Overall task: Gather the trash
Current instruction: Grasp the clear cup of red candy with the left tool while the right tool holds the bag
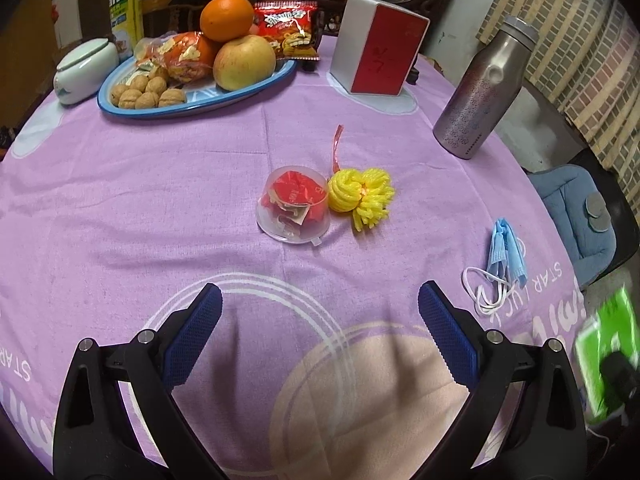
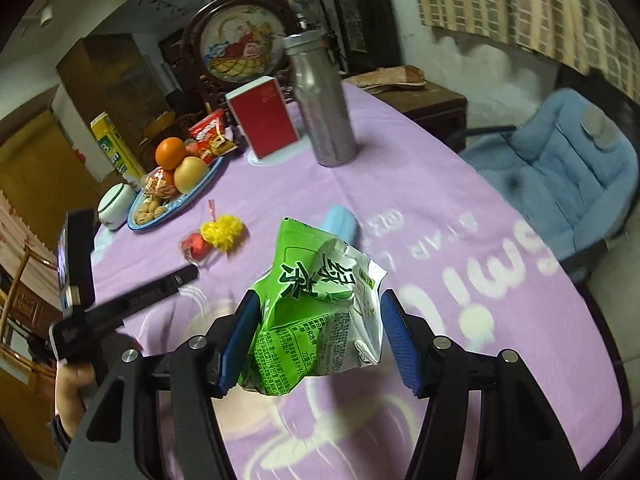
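Crumpled green carton (image 2: 316, 312) sits between the jaws of the right gripper (image 2: 318, 336), lifted clear of the bench (image 2: 460, 240) — the left pad presses its side, and although a sliver of gap shows at the right pad, it hangs there unsupported, so I judge it gripped. That makes one piece of trash picked up and in the air. No bin or bag shows in either view, so where it is to go cannot be told.

Left on the purple cloth are several more pieces. Near the middle lies a clear plastic cup (image 1: 294, 208) tipped over with red wrappers inside, touching a yellow foam fruit net (image 1: 362, 196) with a red twist tie at its top. Toward the right edge lies a folded blue face mask (image 1: 506, 252) with its white loops spread beside it.

The left gripper (image 1: 320, 332) hovers over the cloth short of the cup, its jaws spread wide with nothing between them.

Farther back stand a tray of fruit and walnuts (image 1: 200, 106), a red and white box (image 1: 380, 52) and a steel bottle (image 1: 484, 88) — by my judgement not trash. Most of the collecting remains.
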A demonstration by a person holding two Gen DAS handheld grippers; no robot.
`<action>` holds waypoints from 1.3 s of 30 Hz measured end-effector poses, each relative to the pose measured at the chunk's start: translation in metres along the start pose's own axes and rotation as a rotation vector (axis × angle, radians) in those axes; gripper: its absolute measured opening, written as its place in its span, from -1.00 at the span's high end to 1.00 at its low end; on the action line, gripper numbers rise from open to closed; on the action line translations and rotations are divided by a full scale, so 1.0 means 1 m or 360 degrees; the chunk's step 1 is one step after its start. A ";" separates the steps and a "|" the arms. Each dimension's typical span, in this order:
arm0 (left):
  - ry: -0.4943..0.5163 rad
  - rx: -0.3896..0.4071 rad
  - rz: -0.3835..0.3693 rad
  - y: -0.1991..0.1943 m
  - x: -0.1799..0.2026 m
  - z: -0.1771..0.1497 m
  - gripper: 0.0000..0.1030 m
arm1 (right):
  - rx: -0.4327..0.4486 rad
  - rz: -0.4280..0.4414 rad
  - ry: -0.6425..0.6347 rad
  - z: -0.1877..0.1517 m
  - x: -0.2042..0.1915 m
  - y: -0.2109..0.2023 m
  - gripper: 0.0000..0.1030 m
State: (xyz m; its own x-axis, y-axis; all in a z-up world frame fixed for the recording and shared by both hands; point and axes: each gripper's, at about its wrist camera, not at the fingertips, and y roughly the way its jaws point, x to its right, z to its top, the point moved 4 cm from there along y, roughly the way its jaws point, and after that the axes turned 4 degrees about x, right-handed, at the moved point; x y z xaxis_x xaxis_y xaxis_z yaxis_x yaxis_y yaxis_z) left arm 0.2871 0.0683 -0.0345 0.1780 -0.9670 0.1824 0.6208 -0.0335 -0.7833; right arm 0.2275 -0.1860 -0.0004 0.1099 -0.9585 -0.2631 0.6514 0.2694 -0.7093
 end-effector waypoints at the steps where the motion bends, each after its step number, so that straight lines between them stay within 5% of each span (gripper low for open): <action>1: 0.0007 0.0005 0.0002 0.000 0.001 0.000 -0.85 | -0.0013 -0.0007 0.0017 -0.007 0.006 -0.001 -0.20; 14: 0.0057 -0.0017 0.0062 0.006 0.003 -0.006 -0.85 | -0.0075 -0.0125 0.0038 -0.046 0.043 0.002 -0.20; 18: -0.0115 0.0003 -0.0022 -0.002 -0.011 0.001 -0.85 | -0.0061 -0.0081 0.0035 -0.047 0.040 -0.003 -0.20; 24: -0.0179 -0.0063 0.0119 0.005 -0.027 0.011 -0.85 | -0.0037 0.0014 0.0098 -0.052 0.050 -0.007 -0.21; 32: -0.0043 -0.0096 0.0012 0.018 -0.006 0.046 -0.84 | -0.0061 0.0096 0.0138 -0.054 0.054 0.004 -0.21; 39: 0.0018 -0.0116 0.0097 0.036 -0.012 0.055 -0.63 | -0.0045 0.0145 0.0116 -0.052 0.052 0.002 -0.21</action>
State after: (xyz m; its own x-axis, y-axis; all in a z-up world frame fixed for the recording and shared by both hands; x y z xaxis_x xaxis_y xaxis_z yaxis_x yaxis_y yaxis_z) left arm 0.3489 0.0927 -0.0324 0.2049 -0.9705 0.1267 0.5519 0.0077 -0.8339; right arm 0.1955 -0.2301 -0.0488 0.1122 -0.9208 -0.3735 0.6198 0.3586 -0.6980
